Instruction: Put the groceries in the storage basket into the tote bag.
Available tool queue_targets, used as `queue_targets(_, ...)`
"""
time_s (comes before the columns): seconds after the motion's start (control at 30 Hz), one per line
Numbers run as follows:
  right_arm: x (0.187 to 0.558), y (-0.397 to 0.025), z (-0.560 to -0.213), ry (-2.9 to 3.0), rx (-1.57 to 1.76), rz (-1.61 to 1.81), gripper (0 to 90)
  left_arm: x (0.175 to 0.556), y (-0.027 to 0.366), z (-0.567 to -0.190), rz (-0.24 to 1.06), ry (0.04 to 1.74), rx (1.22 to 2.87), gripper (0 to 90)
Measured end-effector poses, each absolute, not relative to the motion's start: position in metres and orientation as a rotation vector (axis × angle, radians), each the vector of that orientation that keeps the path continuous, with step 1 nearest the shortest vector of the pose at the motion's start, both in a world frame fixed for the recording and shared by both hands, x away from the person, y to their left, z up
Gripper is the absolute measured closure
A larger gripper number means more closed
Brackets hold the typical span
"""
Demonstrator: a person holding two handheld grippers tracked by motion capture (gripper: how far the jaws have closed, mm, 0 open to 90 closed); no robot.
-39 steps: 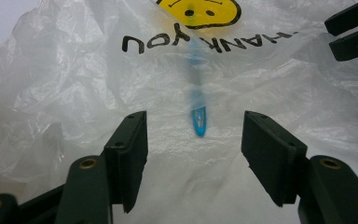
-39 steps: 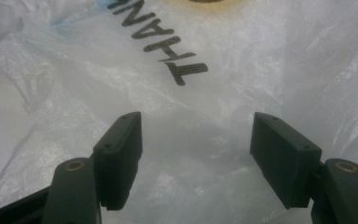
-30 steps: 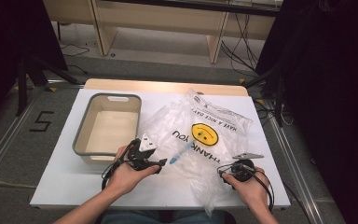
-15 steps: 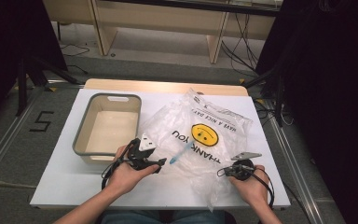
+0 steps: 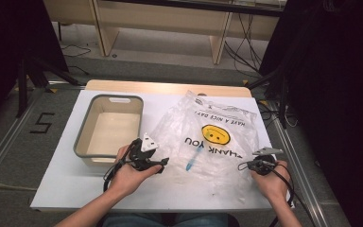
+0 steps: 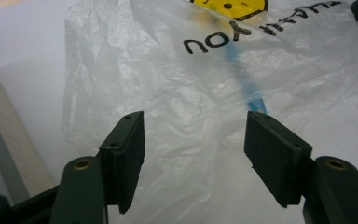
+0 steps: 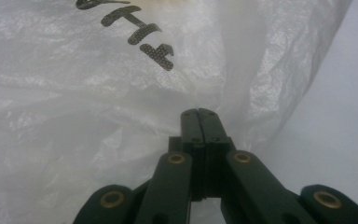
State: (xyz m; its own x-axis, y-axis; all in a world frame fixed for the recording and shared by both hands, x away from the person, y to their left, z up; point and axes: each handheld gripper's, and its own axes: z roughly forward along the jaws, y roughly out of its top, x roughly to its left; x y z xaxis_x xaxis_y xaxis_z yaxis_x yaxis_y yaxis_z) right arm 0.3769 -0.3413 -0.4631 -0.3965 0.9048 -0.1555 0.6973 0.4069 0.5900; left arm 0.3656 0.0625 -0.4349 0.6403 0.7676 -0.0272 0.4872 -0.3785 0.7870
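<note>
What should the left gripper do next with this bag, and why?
Probably ease the left gripper forward and close it on the plastic bag. Its jaws stand open just over the crumpled film, while the right gripper looks shut at the bag's other edge, and the blue pen lies inside.

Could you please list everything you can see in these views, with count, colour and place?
Bag: one, clear plastic with a yellow smiley and black print, flat on the table's right half.
Blue item: one, slender, seen through the bag near its front.
Bin: one, grey rim, beige inside, on the table's left half.
Table: one, white top, wooden far edge.
Shelving: one, light wood, beyond the table.
Left gripper: black, jaws open over the bag's left edge.
Right gripper: black, jaws shut, at the bag's right edge; whether film is pinched is unclear.
Hands: two, at the near edge.
</note>
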Motion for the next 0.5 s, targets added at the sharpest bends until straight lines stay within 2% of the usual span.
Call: queue_targets(0.5, 0.412, -0.362, -0.467, 2.069, 1.299, 0.681, 90.0, 0.366, 0.059, -0.449, 0.412, 1.020, 2.089, 38.4)
